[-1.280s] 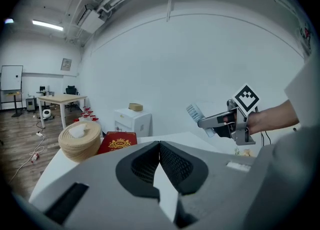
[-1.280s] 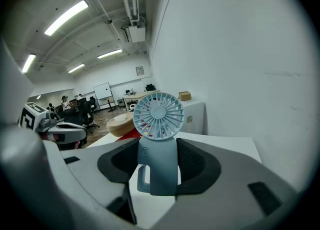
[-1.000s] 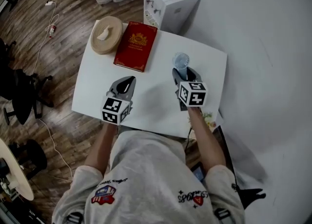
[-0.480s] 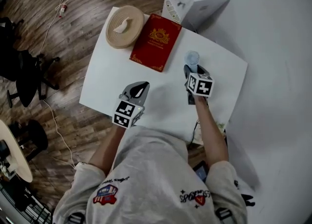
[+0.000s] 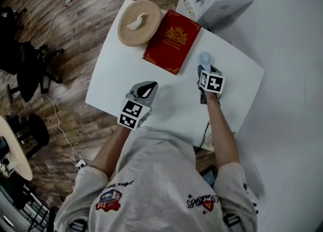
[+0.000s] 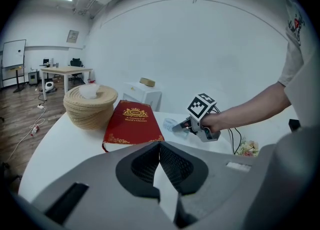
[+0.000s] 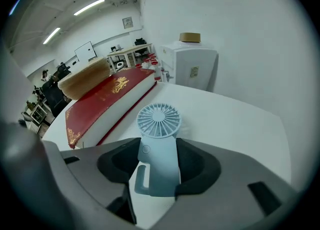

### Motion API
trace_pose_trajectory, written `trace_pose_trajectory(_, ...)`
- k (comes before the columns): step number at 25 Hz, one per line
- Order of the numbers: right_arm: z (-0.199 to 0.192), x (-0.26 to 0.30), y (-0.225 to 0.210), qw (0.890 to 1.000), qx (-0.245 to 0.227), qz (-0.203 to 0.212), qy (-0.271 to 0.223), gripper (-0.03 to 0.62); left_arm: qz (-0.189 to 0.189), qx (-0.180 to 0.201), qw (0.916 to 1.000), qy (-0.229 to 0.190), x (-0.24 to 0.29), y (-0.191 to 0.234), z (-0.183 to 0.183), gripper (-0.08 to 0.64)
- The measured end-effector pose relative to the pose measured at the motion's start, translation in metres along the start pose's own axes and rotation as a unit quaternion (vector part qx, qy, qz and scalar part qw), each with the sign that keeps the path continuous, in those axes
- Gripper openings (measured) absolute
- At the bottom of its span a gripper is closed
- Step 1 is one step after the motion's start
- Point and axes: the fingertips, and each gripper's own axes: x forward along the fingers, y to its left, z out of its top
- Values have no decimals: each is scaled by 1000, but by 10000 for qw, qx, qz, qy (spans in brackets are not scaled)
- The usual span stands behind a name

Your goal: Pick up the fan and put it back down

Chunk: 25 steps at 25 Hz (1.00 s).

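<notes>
We find the fan (image 7: 158,149) clamped by its pale blue handle between the jaws of the right gripper (image 5: 207,70), its round head pointing away from us and lying low over the white table (image 5: 116,74), just beside the red book (image 5: 171,42). We cannot tell whether the fan rests on the table or hangs just above it. The grasp itself is made, so we judge the picking-up part of the task to be in hand or done. What is left, as we read it, is to settle the fan on the table, open the jaws and draw back. The left gripper (image 6: 161,149) has its jaws together on nothing, over the near part of the table, and takes no part.
</notes>
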Motion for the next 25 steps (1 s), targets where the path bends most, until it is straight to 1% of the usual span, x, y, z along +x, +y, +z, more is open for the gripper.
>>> trace_pose_trajectory(6, -10, 7, 2, 10000, -11, 18, 52, 220, 62, -24, 9999, 76, -1, 11, -6, 5)
trace_pose_trajectory(8, -9, 5, 5, 10000, 20, 76, -13, 229, 49, -50, 9999, 125, -2, 11, -7, 5)
trace_pose_trajectory(10, -7, 1, 8, 9998, 58, 142, -104, 257, 20, -57, 9998, 165, -3, 8, -9, 5)
trace_pose_trajectory(15, -2, -16, 11, 9991, 56, 202, -366, 255, 12, 76, 9999, 103, -3, -2, -5, 5)
trace_pose_trajectory(18, -1, -35, 10, 9980, 170, 230, -570, 235, 23, 180, 9998, 78, -4, -10, -1, 5)
trace_pose_trajectory(20, -2, -51, 9, 9966, 277, 257, -728, 205, 35, 247, 9997, 43, -7, -14, 3, 5)
trace_pose_trajectory(23, -5, -76, 7, 9942, 378, 325, -956, 135, 93, 364, 9993, -61, -13, -20, 11, 5)
trace_pose_trajectory(25, -12, -91, 5, 9920, 465, 379, -1113, 77, 96, 434, 9989, -112, -17, -29, 15, 5)
